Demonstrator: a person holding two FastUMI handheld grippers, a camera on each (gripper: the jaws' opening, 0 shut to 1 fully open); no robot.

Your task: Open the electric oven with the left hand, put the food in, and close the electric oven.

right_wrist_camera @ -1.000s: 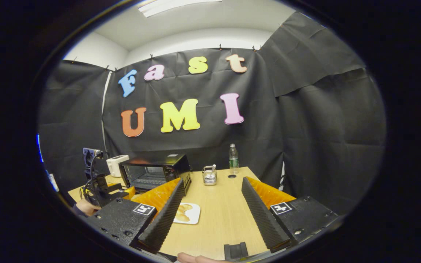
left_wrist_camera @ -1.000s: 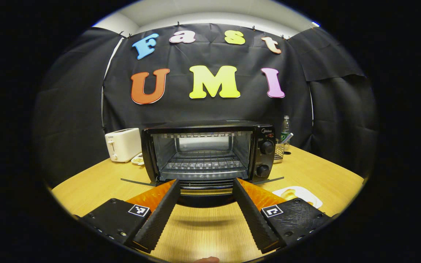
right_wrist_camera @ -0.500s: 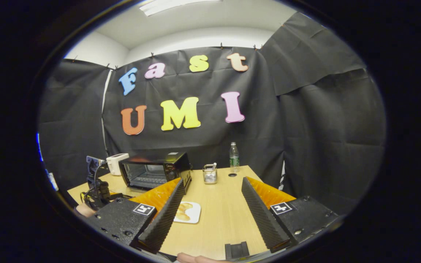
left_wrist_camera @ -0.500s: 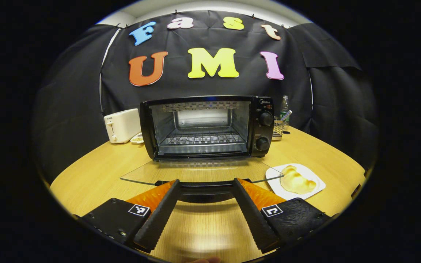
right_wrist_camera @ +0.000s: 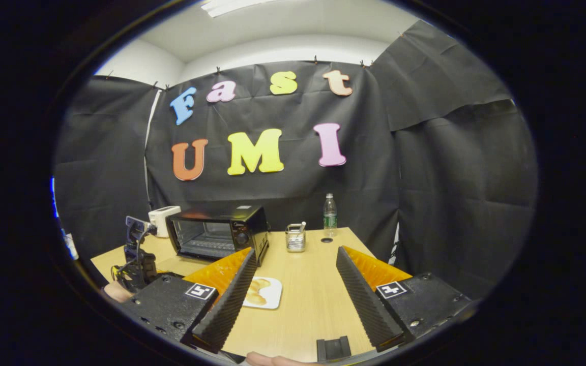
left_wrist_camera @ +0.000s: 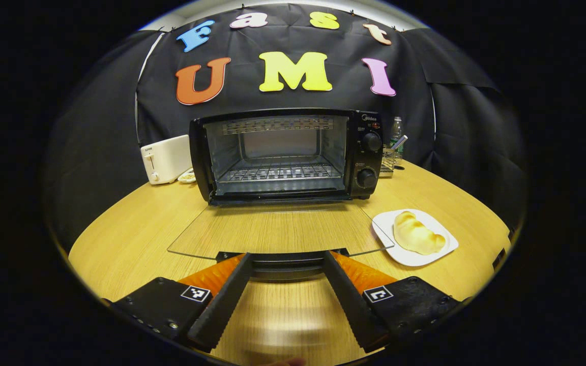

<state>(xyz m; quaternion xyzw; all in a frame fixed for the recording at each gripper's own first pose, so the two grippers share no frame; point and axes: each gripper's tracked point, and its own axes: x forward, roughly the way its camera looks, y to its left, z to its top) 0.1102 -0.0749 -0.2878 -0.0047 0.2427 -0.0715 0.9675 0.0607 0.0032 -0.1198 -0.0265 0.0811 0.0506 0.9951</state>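
Oven door (left_wrist_camera: 277, 231) was lowered flat; left tool (left_wrist_camera: 284, 264) was spread wide at its handle (left_wrist_camera: 285, 260).
Food (left_wrist_camera: 416, 234) was seen on plate (left_wrist_camera: 445, 249) at 3 o'clock on worktop (left_wrist_camera: 135, 229); right tool (right_wrist_camera: 293, 295) was held wide, gripping nothing.

1 oven (left_wrist_camera: 285, 152), 1 toaster (left_wrist_camera: 165, 158), 1 plate (left_wrist_camera: 402, 254), 1 bottle (right_wrist_camera: 329, 215)

A recording booth staged as a kitchen corner: black cloth walls pinned up under a plain white ceiling, and a wooden table (left_wrist_camera: 135, 229) carrying an electric oven (left_wrist_camera: 285, 152), a white toaster (left_wrist_camera: 166, 158) and a water bottle (right_wrist_camera: 329, 215).
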